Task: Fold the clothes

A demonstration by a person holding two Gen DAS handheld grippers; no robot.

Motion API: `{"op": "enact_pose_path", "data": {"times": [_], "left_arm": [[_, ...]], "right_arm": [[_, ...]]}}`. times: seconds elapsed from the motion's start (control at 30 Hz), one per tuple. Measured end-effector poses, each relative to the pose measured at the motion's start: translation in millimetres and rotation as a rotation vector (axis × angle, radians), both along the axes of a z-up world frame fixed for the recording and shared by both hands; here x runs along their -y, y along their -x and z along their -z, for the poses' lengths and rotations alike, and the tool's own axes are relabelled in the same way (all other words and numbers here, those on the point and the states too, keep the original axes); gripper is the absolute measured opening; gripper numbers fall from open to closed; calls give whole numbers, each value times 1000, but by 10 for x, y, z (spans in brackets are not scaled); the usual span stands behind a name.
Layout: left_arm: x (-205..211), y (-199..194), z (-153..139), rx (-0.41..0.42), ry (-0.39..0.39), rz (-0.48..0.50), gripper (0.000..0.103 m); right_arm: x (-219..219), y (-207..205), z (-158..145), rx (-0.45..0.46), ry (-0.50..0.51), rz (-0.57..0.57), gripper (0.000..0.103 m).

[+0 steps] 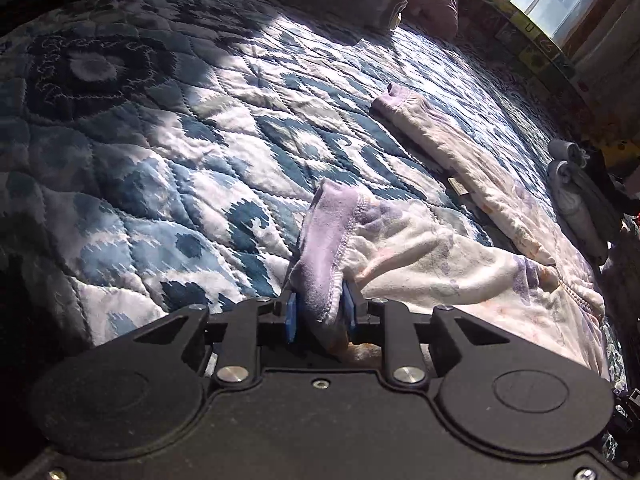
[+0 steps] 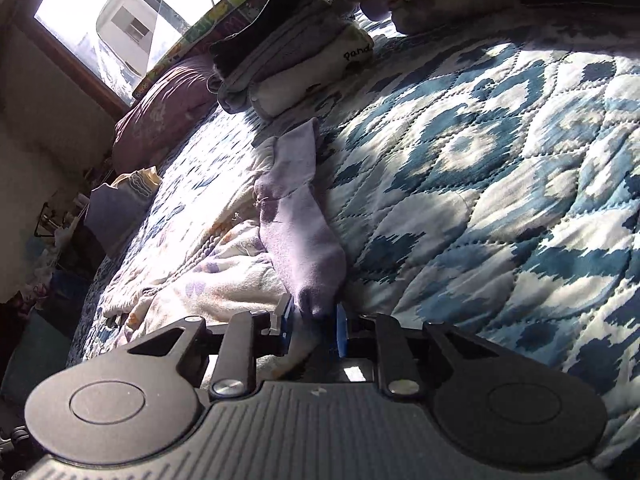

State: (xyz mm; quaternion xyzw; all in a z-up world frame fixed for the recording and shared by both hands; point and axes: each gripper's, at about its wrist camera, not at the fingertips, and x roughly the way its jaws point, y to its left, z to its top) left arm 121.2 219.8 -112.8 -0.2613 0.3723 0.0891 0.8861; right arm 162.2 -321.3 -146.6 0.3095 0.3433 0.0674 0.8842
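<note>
Pinching one garment's lavender cuffs, left gripper [image 1: 320, 314] and right gripper [image 2: 312, 328] hide the cuff ends.

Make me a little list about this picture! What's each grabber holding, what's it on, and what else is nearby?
surface: blue and white quilt
left gripper: shut on purple cuff of the pale printed garment
right gripper: shut on the same garment's purple band
nearby: folded clothes stack, pillow, window
</note>
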Motion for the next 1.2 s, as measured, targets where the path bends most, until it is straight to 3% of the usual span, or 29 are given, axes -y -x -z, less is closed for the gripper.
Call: {"op": "enact_pose_path", "data": {"times": [0.03, 0.17, 0.23, 0.37, 0.43, 0.47, 0.5, 0.53, 0.6, 0.73, 0.87, 1.03, 1.2], "left_arm": [[4, 42, -37, 9, -24, -10, 32], [71, 199, -304, 80, -138, -25, 32], [156, 184, -406, 135, -133, 22, 32], [418, -31, -356, 153, -118, 144, 32], [498, -175, -186, 91, -137, 183, 34], [532, -250, -93, 55, -148, 199, 44], [540, -304, -30, 22, -156, 185, 39], [534, -345, 18, -8, -161, 154, 37], [621, -347, -137, 27, -134, 126, 32], [1040, -436, -326, 162, -179, 231, 38], [1102, -408, -239, 187, -156, 212, 40], [1136, -352, -106, 208, -116, 172, 46], [1169, -296, 26, 228, -76, 133, 57]], "right_arm": [[-13, 52, -42, 24, 34, 12, 35], [-149, 208, -231, 165, 226, 31, 37], [-294, 239, -306, 261, 321, -21, 37], [-596, 224, -289, 334, 370, -175, 36], [-735, 206, -263, 325, 391, -229, 35], [-768, 152, -219, 278, 405, -249, 42], [-806, 19, -85, 125, 441, -282, 47], [-763, 33, -51, 148, 411, -268, 43], [-726, 89, -129, 191, 398, -247, 39], [-748, 193, -176, 274, 413, -234, 41], [-782, 110, -35, 175, 441, -258, 44], [-772, 174, -31, 180, 454, -263, 43], [-733, 361, -180, 339, 459, -257, 45]]}}
